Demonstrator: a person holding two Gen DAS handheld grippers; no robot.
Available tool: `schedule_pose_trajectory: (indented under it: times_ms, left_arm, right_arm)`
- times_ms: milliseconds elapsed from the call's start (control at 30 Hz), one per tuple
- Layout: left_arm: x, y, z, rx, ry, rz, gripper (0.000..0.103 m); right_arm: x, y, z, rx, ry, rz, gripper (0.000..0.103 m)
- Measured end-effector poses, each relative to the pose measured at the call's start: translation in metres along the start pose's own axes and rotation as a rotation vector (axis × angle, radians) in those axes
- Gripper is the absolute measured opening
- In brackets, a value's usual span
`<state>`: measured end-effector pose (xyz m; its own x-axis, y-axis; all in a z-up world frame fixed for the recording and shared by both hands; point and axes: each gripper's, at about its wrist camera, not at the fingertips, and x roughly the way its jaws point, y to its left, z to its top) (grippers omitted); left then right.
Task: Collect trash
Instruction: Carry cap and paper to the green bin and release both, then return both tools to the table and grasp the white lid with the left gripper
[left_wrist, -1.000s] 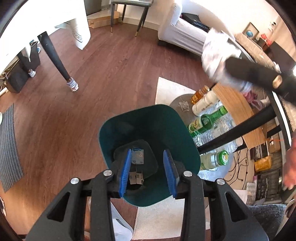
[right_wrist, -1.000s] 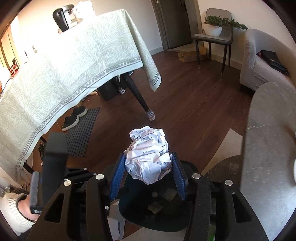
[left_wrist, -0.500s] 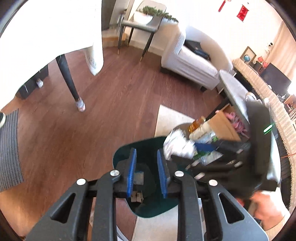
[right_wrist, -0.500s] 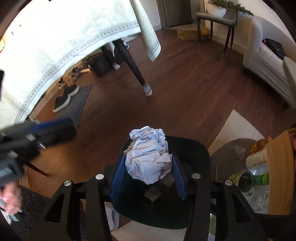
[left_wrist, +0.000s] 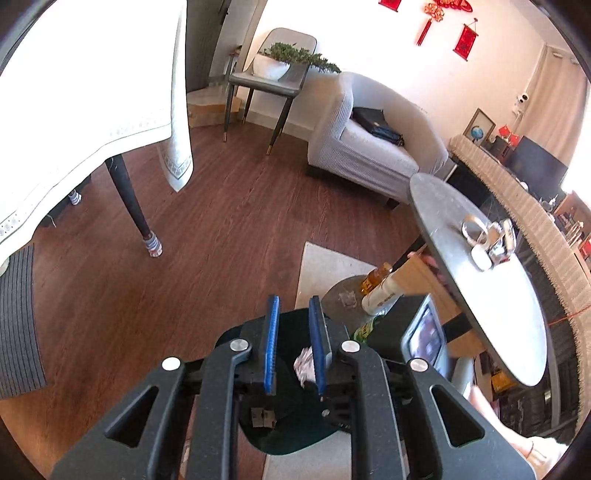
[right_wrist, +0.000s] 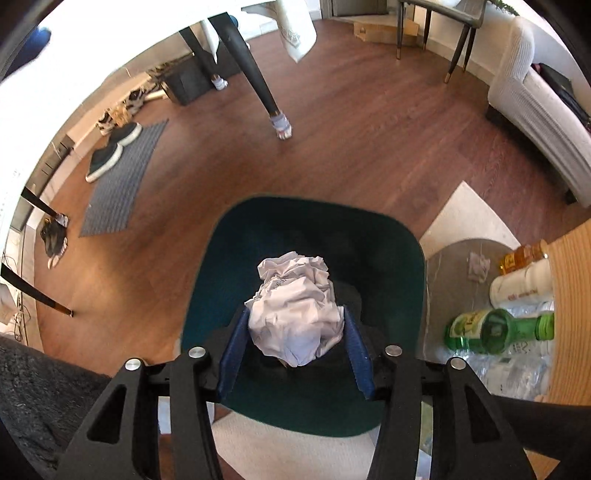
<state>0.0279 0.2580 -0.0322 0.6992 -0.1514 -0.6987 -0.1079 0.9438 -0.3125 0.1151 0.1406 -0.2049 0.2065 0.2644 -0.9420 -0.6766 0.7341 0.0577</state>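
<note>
The crumpled paper ball (right_wrist: 295, 314) sits pinched between the blue pads of the right gripper (right_wrist: 293, 341), held over the open mouth of the dark green bin (right_wrist: 388, 236). It looks light and soft, the sort of thing that squashes rather than slips, and the pads grip it across its fat middle, which seems the sensible place. The bin's mouth is wide on every side of the ball, so a drop from here should land inside. A few scraps (left_wrist: 262, 415) already lie at the bottom. The left gripper (left_wrist: 293, 345) hovers over the same bin with its fingers set narrow and nothing between them. To the right a low round table (right_wrist: 450, 258) crowds the bin's rim, carrying a green bottle (right_wrist: 495, 332), a white bottle (right_wrist: 521, 286) and another crumpled scrap (right_wrist: 478, 266). Bare wood floor (right_wrist: 369, 140) lies open beyond.
</note>
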Motion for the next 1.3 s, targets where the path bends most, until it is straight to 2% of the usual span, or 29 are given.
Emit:
schedule_pose_trajectory:
  times_ms: [167,333,433,533,667,867,967,1033,1100,1300]
  left_arm:
    - [-0.007,-0.008,0.008,-0.002,-0.026,-0.009,0.018]
    - [-0.008,-0.015,0.015,-0.006,-0.044,-0.008,0.017]
    - [-0.010,-0.023,0.018,0.001,-0.058,-0.007,0.016]
    - [-0.013,-0.033,0.023,0.020,-0.086,0.009,0.016]
    - [-0.018,-0.042,0.030,0.018,-0.108,0.011,0.016]
    - [-0.019,-0.079,0.049,0.070,-0.125,-0.011,0.017]
    - [-0.006,-0.112,0.060,0.121,-0.095,-0.046,0.027]
    - [0.003,-0.131,0.065,0.156,-0.081,-0.056,0.030]
    - [0.013,-0.158,0.069,0.182,-0.076,-0.084,0.030]
    - [0.052,-0.215,0.065,0.257,-0.033,-0.138,0.044]
  right_arm:
    - [-0.010,-0.002,-0.006,-0.005,-0.015,0.000,0.057]
    - [-0.037,-0.001,-0.004,-0.020,-0.079,0.047,0.057]
    - [-0.062,0.003,-0.002,-0.043,-0.144,0.083,0.057]
    - [-0.093,0.003,-0.001,-0.057,-0.219,0.115,0.051]
    - [-0.138,-0.010,-0.001,-0.011,-0.320,0.174,0.046]
    - [-0.212,-0.052,-0.009,0.030,-0.426,0.053,0.046]
    - [-0.252,-0.091,-0.012,0.091,-0.478,-0.030,0.046]
    - [-0.278,-0.118,-0.015,0.128,-0.520,-0.087,0.046]
    - [-0.295,-0.141,-0.021,0.162,-0.551,-0.119,0.046]
    - [-0.309,-0.214,-0.058,0.303,-0.594,-0.149,0.046]
